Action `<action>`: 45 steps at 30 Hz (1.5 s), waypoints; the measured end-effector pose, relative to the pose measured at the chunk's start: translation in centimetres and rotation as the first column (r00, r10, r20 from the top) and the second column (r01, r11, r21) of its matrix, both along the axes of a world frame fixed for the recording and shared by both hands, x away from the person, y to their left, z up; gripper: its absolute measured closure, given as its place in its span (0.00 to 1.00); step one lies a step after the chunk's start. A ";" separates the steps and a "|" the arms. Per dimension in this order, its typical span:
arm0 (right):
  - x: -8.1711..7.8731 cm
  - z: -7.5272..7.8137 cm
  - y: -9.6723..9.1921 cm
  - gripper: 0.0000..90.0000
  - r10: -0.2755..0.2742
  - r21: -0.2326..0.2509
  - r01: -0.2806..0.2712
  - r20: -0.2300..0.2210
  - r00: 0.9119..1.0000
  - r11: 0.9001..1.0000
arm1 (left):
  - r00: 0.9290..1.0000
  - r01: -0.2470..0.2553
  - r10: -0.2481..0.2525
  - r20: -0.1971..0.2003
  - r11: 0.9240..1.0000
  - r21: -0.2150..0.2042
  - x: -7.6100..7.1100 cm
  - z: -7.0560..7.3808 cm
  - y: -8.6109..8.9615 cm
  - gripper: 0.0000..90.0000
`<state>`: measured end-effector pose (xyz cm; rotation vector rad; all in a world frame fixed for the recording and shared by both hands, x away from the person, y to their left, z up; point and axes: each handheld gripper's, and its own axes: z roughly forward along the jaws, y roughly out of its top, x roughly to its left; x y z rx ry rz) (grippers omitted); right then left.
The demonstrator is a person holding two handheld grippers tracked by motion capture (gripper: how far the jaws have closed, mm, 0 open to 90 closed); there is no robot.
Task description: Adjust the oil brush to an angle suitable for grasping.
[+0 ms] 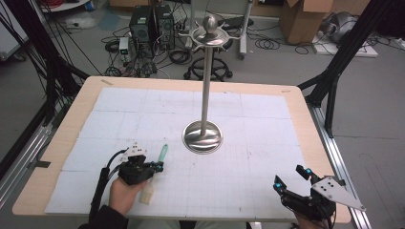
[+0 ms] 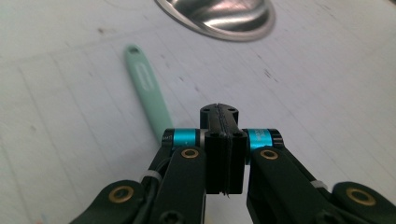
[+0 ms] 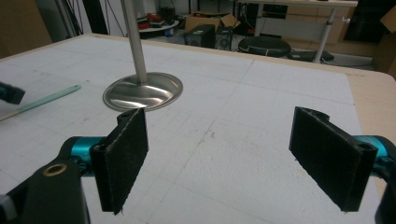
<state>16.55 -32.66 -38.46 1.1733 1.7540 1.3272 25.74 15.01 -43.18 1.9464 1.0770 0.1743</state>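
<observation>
No brand, label or readable writing is seen on any object; the white paper sheet [image 1: 248, 157] taped over the pale wooden table [image 1: 71, 124] carries only a faint printed grid.

The left gripper [image 1: 160, 166] is held low over the sheet at the near left, gripped from behind by the person's left hand [image 1: 125, 193], with its black cable looping down toward the table edge. It is pointed to the right, roughly level with the table. In the left gripper view its two black pads [image 2: 223, 149] are pressed flat together, so the tongs are fully closed with nothing between them.

The thing in hand, a slim mint-green plastic utensil with a hanging hole in its handle end and a cream-coloured head [image 1: 164, 153], is lying flat on the sheet. Its green handle is crossed by the closed tongs, just beside their tip, and the cream head lies near the left hand. Whether the tongs touch it cannot be told.

The right gripper [image 1: 292, 177] is held at the near right corner, pointing left and away. Its tongs stand wide apart and empty, as the right gripper view shows.

A polished steel stand with a round dished base, a tall pole and a knobbed hook ring [image 1: 204, 136] is standing at the table's middle.
</observation>
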 end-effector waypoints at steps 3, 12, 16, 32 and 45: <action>0.1 0.0 0.1 0.21 0.001 -0.001 -0.001 0.002 1.000 1.000 | 1.000 0.014 -0.014 -0.007 1.000 0.015 -1.0 -0.5 -0.1 0.99; 0.1 -0.1 0.1 0.21 -0.002 -0.001 0.002 -0.004 1.000 1.000 | 1.000 -0.011 0.012 -0.011 0.997 0.070 -2.3 -1.2 0.9 0.99; 0.1 -0.1 0.1 0.21 -0.003 0.001 0.003 -0.004 1.000 1.000 | 0.998 -0.066 0.068 -0.014 0.995 0.072 -2.1 -1.2 2.6 0.98; 0.1 -0.1 0.1 0.21 0.000 0.005 0.000 -0.003 1.000 1.000 | 0.990 -0.143 0.143 -0.012 0.990 0.022 -1.7 -0.3 7.1 0.88; 0.0 0.0 0.2 0.21 0.011 0.003 -0.011 -0.001 1.000 1.000 | 0.895 -0.049 0.187 0.406 0.944 -0.326 -4.3 4.3 11.0 0.20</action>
